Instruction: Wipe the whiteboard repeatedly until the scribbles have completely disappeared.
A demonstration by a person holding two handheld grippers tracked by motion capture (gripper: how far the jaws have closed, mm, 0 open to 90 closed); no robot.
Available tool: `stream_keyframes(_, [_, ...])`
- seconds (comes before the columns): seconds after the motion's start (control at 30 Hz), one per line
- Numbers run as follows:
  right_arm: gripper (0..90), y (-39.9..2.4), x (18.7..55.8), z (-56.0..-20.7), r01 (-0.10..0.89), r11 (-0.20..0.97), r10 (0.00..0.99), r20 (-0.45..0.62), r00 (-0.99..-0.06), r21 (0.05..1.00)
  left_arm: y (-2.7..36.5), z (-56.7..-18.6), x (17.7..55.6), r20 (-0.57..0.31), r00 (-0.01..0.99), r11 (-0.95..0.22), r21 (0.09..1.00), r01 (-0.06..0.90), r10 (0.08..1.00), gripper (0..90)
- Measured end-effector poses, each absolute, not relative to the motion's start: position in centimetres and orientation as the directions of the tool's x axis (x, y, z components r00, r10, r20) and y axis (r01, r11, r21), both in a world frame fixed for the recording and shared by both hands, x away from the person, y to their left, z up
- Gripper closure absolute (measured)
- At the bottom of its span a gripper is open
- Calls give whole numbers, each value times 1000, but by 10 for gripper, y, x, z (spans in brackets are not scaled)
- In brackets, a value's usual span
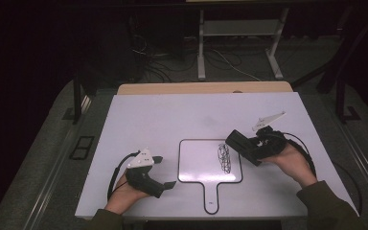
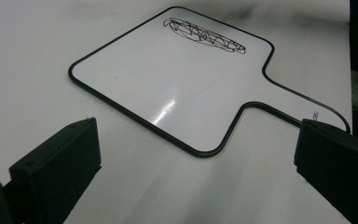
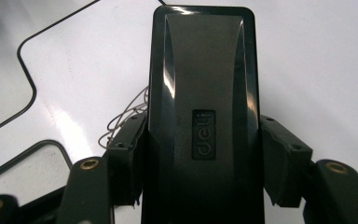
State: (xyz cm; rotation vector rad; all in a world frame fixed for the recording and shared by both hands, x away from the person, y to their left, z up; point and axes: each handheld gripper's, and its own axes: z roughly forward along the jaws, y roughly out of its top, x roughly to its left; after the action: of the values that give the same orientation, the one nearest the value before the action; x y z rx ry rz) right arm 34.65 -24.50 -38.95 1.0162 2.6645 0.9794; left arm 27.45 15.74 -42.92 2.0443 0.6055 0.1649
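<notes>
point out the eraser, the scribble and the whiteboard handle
eraser (image 3: 204, 116), right gripper view, middle of its black back
scribble (image 2: 205, 35), left gripper view, centre of the marks
whiteboard handle (image 1: 211, 194), high view, bare white middle

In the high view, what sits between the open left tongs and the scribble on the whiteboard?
Only blank whiteboard: the stretch from the left tongs to the scribble is bare, as the left gripper view also shows.

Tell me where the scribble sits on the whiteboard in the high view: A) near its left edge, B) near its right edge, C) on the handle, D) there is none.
B: the scribble lies along the right side of the whiteboard, beside the eraser gripped by the right gripper.
</notes>
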Motion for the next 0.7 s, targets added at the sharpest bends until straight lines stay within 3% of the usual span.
stream_keyframes(0.7, [386, -193, 378, -401, 535, 653, 615, 37, -788, 536, 157, -430, 275, -127, 867, -417, 837, 354, 482, 0])
